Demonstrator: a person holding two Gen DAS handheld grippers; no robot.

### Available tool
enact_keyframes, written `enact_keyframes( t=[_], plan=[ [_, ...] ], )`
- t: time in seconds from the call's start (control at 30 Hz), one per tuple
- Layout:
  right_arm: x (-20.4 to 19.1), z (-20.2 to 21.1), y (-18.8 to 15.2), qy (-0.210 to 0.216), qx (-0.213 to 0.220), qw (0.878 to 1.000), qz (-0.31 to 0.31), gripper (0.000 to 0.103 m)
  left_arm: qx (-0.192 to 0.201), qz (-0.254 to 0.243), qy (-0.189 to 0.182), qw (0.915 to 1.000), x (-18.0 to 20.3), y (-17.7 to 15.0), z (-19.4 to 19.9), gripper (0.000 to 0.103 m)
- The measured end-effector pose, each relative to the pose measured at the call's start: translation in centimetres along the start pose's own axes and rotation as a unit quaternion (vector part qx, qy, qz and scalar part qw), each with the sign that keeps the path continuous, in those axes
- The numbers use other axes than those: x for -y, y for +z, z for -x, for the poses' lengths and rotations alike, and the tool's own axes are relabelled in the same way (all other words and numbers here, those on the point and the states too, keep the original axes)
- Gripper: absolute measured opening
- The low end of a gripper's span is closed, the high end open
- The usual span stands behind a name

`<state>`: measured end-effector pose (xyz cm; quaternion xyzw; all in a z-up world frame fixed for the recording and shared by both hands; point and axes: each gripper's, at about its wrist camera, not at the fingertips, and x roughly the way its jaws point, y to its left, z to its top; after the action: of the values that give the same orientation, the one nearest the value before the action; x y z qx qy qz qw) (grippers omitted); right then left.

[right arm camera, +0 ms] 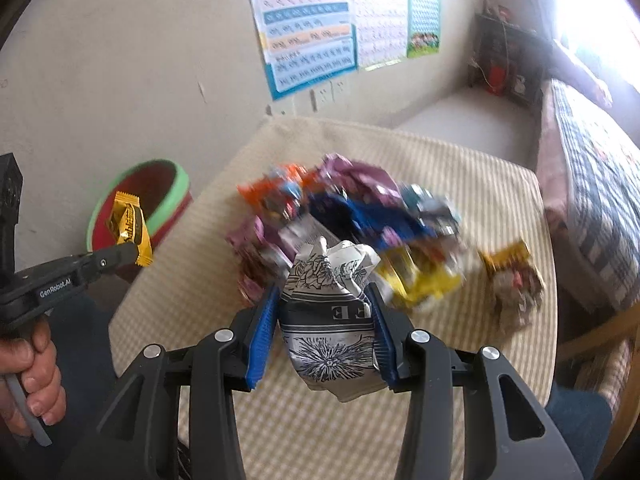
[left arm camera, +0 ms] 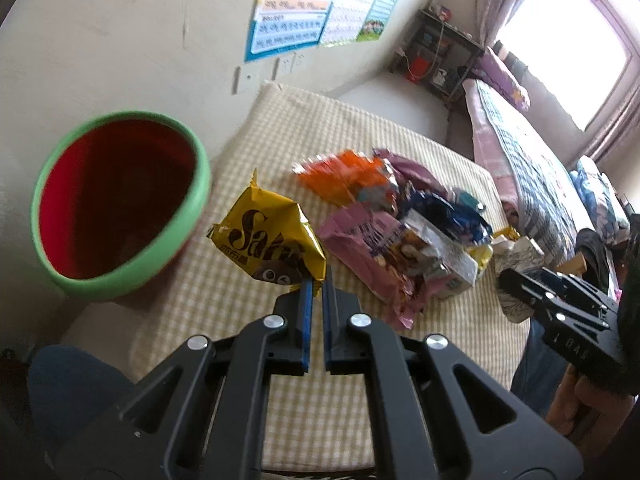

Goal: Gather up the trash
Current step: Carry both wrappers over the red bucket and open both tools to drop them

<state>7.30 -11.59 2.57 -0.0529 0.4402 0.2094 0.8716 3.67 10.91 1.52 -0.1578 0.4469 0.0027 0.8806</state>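
My left gripper [left arm camera: 317, 280] is shut on the lower edge of a yellow snack wrapper [left arm camera: 269, 240], which hangs in the air just right of a red bin with a green rim [left arm camera: 120, 204]. In the right wrist view the same yellow wrapper [right arm camera: 129, 229] hangs in front of the bin [right arm camera: 138, 208], pinched by the left gripper [right arm camera: 134, 254]. My right gripper [right arm camera: 323, 304] is shut on a crumpled white paper with black print [right arm camera: 330, 312], lifted above the checked table [right arm camera: 300, 420]. The right gripper [left arm camera: 508, 280] also shows at the edge of the left wrist view, holding that paper [left arm camera: 518, 264].
A heap of wrappers [left arm camera: 400, 224], orange, pink, blue and yellow, lies mid-table. One more yellow-brown wrapper [right arm camera: 514, 280] lies alone at the table's right side. A bed with a checked blanket [left arm camera: 528, 168] runs along the right. Posters [right arm camera: 312, 24] hang on the wall behind. A hand [right arm camera: 32, 380] grips the left handle.
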Motion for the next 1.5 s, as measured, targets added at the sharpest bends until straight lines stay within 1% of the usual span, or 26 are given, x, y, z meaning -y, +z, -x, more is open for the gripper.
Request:
enact_keyframes(
  t=[0.3,0.53,0.67,0.93,1.13,1.37,1.5],
  plan=[
    [-4.7,-1.4,4.7,0.032,0.021,0.998,0.047,0.042,0.033,0.019,0.014,0.9992,-4.3,2.3,2.4,0.004],
    [-10.0,-2.8,8.1,0.075,0.034,0.993,0.086,0.043,0.053,0.04,0.037,0.9971,-8.6,3.6,4.3,0.004],
    [-13.5,-3.8,10.0,0.105,0.039,0.987,0.113,0.043,0.06,0.046,0.043,0.9962,-10.7,4.1,5.1,0.004],
    [-19.3,-6.5,12.5,0.142,0.031,0.978,0.151,0.043,0.064,0.061,0.041,0.9953,-14.7,4.6,6.0,0.004],
    [-23.1,-9.9,14.1,0.161,0.013,0.972,0.172,0.043,0.059,0.073,0.048,0.9944,-16.9,4.9,5.5,0.004],
    [-25.6,-12.2,14.8,0.168,-0.006,0.969,0.181,0.043,0.052,0.092,0.041,0.9936,-18.9,5.0,4.4,0.004],
    [-26.3,-13.5,15.1,0.17,-0.018,0.969,0.18,0.044,0.045,0.099,0.035,0.9934,-19.8,4.8,3.5,0.004]
  ],
)
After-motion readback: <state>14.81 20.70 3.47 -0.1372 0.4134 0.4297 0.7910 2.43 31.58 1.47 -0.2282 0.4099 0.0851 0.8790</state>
